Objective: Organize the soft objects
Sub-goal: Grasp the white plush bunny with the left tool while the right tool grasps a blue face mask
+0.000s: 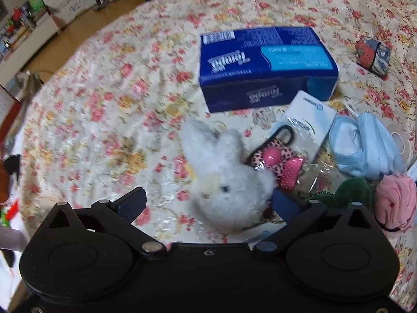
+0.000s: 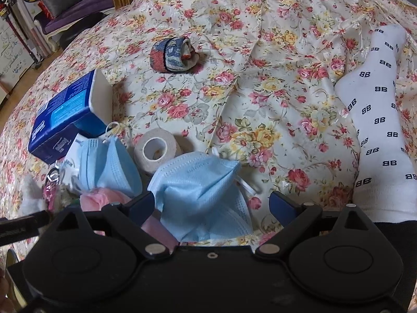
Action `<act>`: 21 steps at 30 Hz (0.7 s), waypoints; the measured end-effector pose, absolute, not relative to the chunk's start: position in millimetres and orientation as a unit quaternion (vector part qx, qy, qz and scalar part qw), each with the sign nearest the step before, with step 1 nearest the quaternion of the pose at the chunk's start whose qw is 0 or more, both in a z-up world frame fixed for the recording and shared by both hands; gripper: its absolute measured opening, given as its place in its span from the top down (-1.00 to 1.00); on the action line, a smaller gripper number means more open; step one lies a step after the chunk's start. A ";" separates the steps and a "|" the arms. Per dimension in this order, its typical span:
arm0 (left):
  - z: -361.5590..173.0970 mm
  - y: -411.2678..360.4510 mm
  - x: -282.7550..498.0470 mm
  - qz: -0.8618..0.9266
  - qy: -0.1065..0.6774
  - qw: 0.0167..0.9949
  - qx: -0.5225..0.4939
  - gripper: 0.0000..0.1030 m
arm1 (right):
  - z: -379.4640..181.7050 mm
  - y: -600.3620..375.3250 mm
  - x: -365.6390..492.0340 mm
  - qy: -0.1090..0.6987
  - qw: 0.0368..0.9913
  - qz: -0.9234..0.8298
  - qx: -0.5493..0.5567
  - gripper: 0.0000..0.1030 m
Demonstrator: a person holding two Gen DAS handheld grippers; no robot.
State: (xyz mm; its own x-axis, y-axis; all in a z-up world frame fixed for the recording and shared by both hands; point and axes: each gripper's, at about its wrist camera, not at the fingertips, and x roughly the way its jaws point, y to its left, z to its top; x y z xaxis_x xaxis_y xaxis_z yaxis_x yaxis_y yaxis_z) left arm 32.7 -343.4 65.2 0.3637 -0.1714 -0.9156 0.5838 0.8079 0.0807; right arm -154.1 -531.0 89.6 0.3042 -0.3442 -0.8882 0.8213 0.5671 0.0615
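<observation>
Hovering with jaws apart, the left gripper [image 1: 208, 203] framed the white plush rabbit [image 1: 229, 182] at 12 o'clock; the right gripper [image 2: 212, 206], likewise spread, straddled a blue face mask [image 2: 200, 182]. A good grasp probably meant closing mid-body, clear of the bedspread [image 1: 91, 120]

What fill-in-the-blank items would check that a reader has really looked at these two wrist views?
1. The white plush rabbit lies between the fingers of the ____ hand-held gripper.
2. The right hand-held gripper has its fingers spread around a light ____ face mask.
3. The tape roll beside the masks is ____ in colour.
4. The tissue box is dark ____.

Missing words: left; blue; white; blue
</observation>
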 end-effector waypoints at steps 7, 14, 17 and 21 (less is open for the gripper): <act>48.8 -348.5 43.8 -0.261 0.547 0.776 0.174 -0.87 | 78.9 -531.4 -147.9 0.465 0.754 -0.384 0.261 -0.84; 50.6 -338.8 53.6 -0.297 0.582 0.750 0.104 -0.08 | 76.0 -530.2 -146.2 0.463 0.755 -0.387 0.258 -0.81; 56.6 -338.8 50.2 -0.292 0.573 0.758 0.111 0.06 | 74.2 -533.3 -148.1 0.464 0.754 -0.378 0.272 -0.52; 69.7 -335.3 44.4 -0.285 0.557 0.771 0.120 0.11 | 74.6 -534.8 -150.9 0.467 0.758 -0.365 0.272 0.04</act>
